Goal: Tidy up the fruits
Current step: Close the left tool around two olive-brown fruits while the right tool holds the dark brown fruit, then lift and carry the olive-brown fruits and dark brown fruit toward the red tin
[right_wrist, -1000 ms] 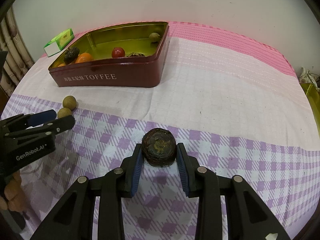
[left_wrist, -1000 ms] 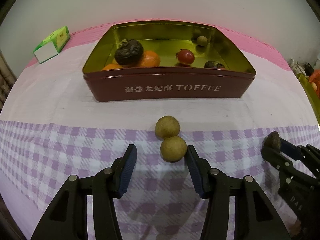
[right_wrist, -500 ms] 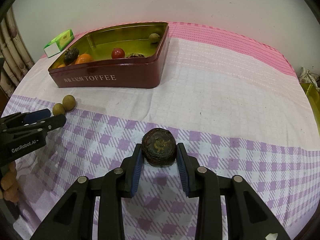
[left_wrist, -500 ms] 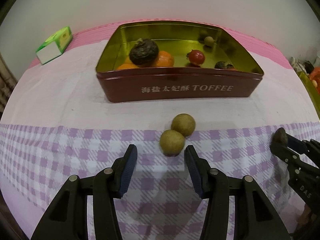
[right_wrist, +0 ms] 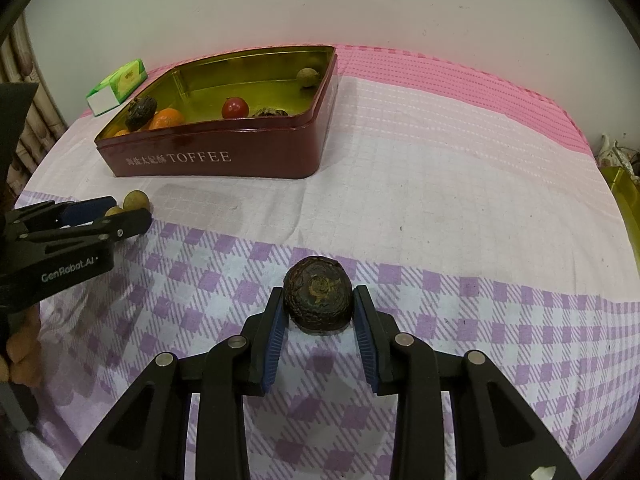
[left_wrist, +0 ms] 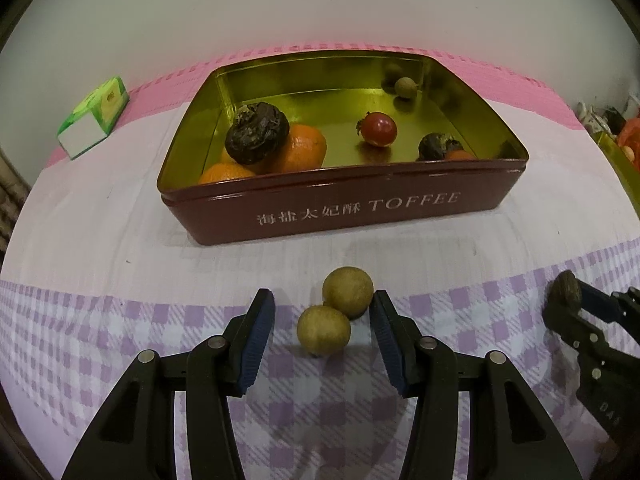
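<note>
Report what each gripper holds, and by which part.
Right gripper: the dark wrinkled fruit, pinched across its sides. Left gripper: nothing; two tan fruits lie loose between its jaws.

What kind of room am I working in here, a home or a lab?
Most likely a home: a table under a pink and purple checked cloth against a plain wall, a reused dark red toffee tin holding fruit, and a green tissue pack.

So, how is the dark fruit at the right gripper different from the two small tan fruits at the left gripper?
The dark fruit is blackish and wrinkled; the tan fruits are smooth and yellowish. It looks bigger than either of them. The right gripper has its pads pressed on both its sides, while the left gripper stands open around the tan fruits. All three are round and lie on the checked cloth, outside the toffee tin.
</note>
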The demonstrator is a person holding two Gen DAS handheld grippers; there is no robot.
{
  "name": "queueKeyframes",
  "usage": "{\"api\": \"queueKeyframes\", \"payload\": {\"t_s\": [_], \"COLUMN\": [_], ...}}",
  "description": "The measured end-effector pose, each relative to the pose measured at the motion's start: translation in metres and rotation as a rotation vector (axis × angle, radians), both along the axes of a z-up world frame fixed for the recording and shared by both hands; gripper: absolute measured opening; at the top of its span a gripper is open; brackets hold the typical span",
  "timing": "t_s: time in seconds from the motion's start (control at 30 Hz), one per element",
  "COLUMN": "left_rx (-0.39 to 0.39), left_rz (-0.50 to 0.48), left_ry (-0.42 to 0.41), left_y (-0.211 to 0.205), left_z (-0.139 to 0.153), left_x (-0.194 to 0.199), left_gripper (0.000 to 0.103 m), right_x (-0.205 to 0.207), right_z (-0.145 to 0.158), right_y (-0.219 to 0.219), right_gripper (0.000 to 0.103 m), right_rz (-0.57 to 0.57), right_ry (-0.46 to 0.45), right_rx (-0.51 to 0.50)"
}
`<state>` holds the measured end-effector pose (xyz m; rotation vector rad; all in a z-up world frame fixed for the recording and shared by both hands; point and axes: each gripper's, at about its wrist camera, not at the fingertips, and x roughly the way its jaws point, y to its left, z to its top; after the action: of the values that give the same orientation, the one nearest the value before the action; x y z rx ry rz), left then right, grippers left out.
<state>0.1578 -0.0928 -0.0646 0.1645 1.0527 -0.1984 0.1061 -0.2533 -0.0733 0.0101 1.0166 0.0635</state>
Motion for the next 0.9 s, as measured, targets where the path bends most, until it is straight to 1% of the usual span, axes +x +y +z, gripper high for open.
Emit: {"api": "queueKeyframes", "payload": {"t_s": [0.13, 0.2, 0.3, 0.9], "left_rx": [-0.024, -0.028, -0.030, -0.035], "left_rz": [0.001, -0.005, -0.019, -0.002], "left_ry": [-0.003, -0.009, -0.014, -0.021], "left_y": [0.002, 0.003, 0.001, 0.011], "left_z": [-0.001, 0.000, 0.000, 0.001], "left_x": [0.000, -0.001, -0.003, -0.015], "left_gripper": [0.051, 0.046, 0.037, 0.037], "right_x": [0.000, 0.001, 0.000, 0.000], "right_z": [-0.001, -0.001, -0.001, -0.002], "right_y": [0.001, 0.002, 0.002, 0.002], "right_gripper": [0.032, 0.032, 0.032, 0.032], "right_rz": [-0.003, -0.005, -0.007, -0.009], "right_ry": [-0.006, -0.007, -0.009, -0.020], "right_rx": [-0.005, -0.005, -0.006, -0.016]}}
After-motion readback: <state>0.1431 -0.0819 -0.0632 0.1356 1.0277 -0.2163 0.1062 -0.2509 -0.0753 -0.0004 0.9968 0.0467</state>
